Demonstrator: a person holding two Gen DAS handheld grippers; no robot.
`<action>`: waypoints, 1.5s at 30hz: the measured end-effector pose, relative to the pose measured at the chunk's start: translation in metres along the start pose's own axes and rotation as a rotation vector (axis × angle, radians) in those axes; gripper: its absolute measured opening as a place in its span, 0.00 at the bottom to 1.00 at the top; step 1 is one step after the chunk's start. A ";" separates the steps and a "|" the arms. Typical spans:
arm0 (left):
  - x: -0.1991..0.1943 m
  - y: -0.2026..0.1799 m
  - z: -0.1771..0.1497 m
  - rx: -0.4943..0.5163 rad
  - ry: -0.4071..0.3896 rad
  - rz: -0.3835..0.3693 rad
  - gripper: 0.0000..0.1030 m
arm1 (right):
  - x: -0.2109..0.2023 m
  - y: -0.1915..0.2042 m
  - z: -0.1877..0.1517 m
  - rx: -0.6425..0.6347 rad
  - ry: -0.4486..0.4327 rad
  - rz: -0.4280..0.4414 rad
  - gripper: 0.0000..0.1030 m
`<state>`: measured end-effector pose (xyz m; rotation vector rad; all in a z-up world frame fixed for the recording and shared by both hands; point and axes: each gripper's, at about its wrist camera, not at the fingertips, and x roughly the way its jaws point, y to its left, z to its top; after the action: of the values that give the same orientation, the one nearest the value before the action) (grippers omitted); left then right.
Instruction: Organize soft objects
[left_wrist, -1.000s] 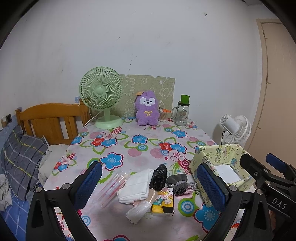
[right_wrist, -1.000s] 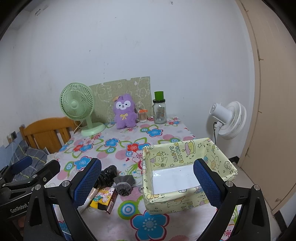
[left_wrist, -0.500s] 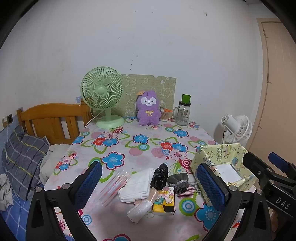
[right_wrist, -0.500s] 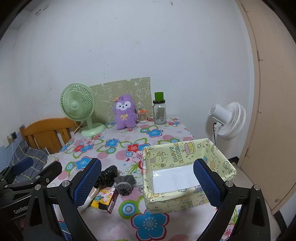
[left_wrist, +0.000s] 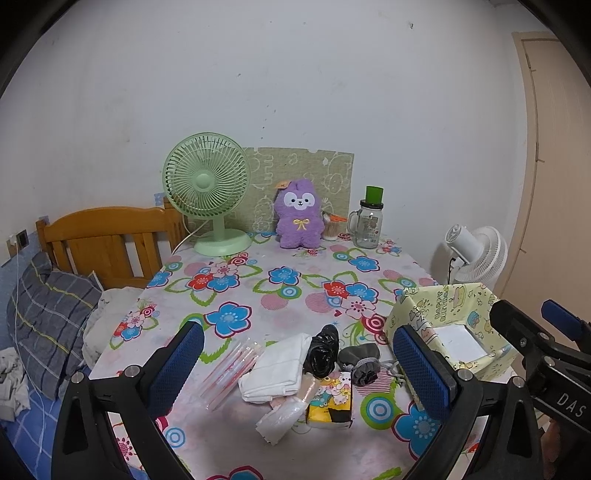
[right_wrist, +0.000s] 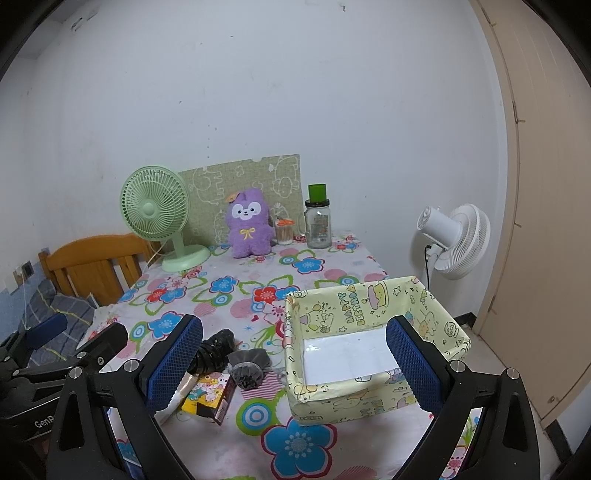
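Up close, two hand-held grippers hover over the near edge of a table (left_wrist: 295, 291) covered in a glossy flower-print cloth. The left gripper (left_wrist: 295, 362) has its blue-padded jaws spread wide with nothing between them; the right gripper (right_wrist: 293, 360) likewise stands wide apart and holds nothing.

Only the left wrist view shows the whole pile of soft things near the front edge: a folded white cloth (left_wrist: 279, 363), a bundle of clear plastic tubes with pink tips (left_wrist: 229, 369) just beside it, and a crinkled translucent plastic packet (left_wrist: 279, 417) in front. A shiny crumpled black plastic bag (left_wrist: 323, 349) touches the cloth's right edge, with a small grey drawstring fabric pouch (left_wrist: 360, 363) next to it and a yellow cartoon-printed cardboard carton (left_wrist: 330, 400) lying flat in front of it.

The right wrist view hides the cloth and tubes behind a jaw pad but looks straight into the pale yellow cartoon-printed paper box (right_wrist: 373, 317), open-topped, with a white sheet on its floor, to the right of the pile.

At the far edge stand a mint-green plastic desk fan (left_wrist: 207, 184), a fluffy purple plush toy (left_wrist: 298, 214) and a clear glass jar with a green cap (left_wrist: 369, 221). A white floor fan (right_wrist: 454, 236) stands beyond the table's right side.
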<state>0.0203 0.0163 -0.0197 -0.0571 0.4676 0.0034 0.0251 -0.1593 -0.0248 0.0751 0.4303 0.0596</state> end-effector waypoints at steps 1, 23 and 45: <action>0.001 -0.001 0.000 0.001 0.000 0.001 1.00 | 0.000 0.000 0.000 -0.001 -0.001 0.000 0.98; 0.001 0.003 0.000 0.001 0.004 0.001 0.99 | 0.001 0.002 -0.001 0.000 0.006 0.000 0.98; 0.056 0.038 -0.008 0.020 0.125 0.035 0.95 | 0.064 0.046 -0.007 -0.030 0.113 0.029 0.94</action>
<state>0.0663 0.0534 -0.0546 -0.0293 0.5932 0.0294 0.0789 -0.1080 -0.0537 0.0486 0.5414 0.0993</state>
